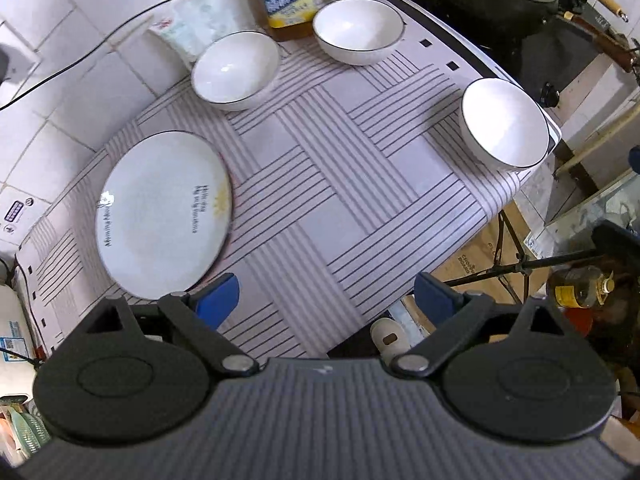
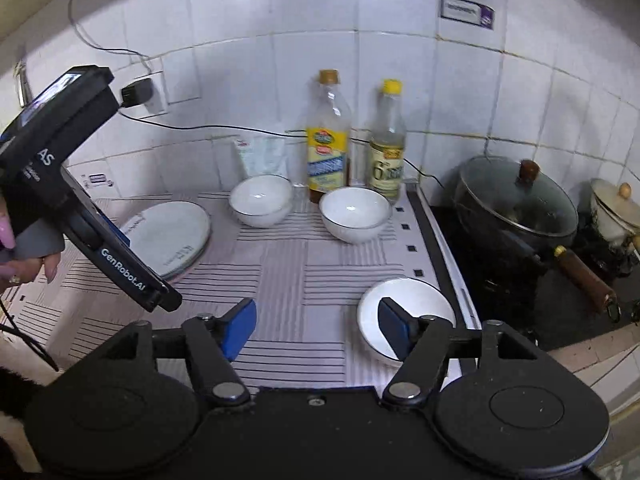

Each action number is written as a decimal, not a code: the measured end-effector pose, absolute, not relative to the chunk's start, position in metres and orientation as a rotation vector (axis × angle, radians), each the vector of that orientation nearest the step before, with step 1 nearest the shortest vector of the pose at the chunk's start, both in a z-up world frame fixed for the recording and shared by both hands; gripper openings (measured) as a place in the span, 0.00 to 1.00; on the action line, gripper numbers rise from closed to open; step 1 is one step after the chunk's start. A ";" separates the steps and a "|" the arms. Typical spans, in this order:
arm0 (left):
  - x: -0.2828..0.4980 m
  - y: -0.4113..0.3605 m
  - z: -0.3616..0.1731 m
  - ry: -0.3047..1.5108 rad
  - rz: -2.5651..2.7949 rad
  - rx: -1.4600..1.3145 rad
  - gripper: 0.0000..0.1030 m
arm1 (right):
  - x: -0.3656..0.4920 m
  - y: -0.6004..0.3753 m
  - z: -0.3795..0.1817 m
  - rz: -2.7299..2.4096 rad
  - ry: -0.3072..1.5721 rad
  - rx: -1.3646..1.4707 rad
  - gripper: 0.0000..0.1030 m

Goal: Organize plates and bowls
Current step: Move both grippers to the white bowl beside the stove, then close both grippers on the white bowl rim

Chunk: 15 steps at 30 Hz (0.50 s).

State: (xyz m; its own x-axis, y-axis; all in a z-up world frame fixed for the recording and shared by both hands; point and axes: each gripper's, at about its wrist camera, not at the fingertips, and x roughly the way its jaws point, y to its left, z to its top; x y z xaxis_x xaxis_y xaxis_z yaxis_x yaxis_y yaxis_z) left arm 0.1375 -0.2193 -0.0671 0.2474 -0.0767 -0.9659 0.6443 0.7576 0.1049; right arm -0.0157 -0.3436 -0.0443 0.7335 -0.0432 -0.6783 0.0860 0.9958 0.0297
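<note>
We see the left claw (image 1: 326,300) spread wide, empty, over the striped worktop (image 1: 320,168); the plate (image 1: 162,212) lies just beside its left finger. The right claw (image 2: 318,330) gapes, nothing gripped; nearest bowl (image 2: 416,304) sits behind its right finger; two bowls (image 2: 262,199) (image 2: 354,212) stand by the bottles (image 2: 328,144).

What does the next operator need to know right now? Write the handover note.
Left gripper: open, empty, above the mat's near edge beside the plate.
Right gripper: open, empty, just in front of the near bowl at the mat's right edge.
Two more bowls, the left bowl and the middle bowl, stand at the back before the bottles.
Done: nothing stacked yet; all three bowls stand apart, plate alone.
Left: gather the bowls together and sort the plate.
</note>
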 end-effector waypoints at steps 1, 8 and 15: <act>0.137 -0.226 -0.070 1.234 -0.528 0.545 0.92 | -0.015 -0.350 -0.049 -0.081 0.747 0.065 0.72; 0.141 -0.246 -0.081 1.265 -0.526 0.393 0.93 | -0.014 -0.392 -0.094 -0.165 0.725 0.097 0.89; 0.148 -0.279 -0.107 1.214 -0.592 0.331 0.93 | 0.002 -0.408 -0.161 -0.135 0.754 0.014 0.90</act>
State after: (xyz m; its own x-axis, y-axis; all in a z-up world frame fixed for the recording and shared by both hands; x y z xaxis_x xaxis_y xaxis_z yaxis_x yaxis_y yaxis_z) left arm 0.1479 -0.2790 -0.1067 0.2258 -0.2479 -0.9421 0.5891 0.8050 -0.0706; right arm 0.0017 -0.4078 -0.1614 0.7209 -0.1173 -0.6831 0.1277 0.9912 -0.0355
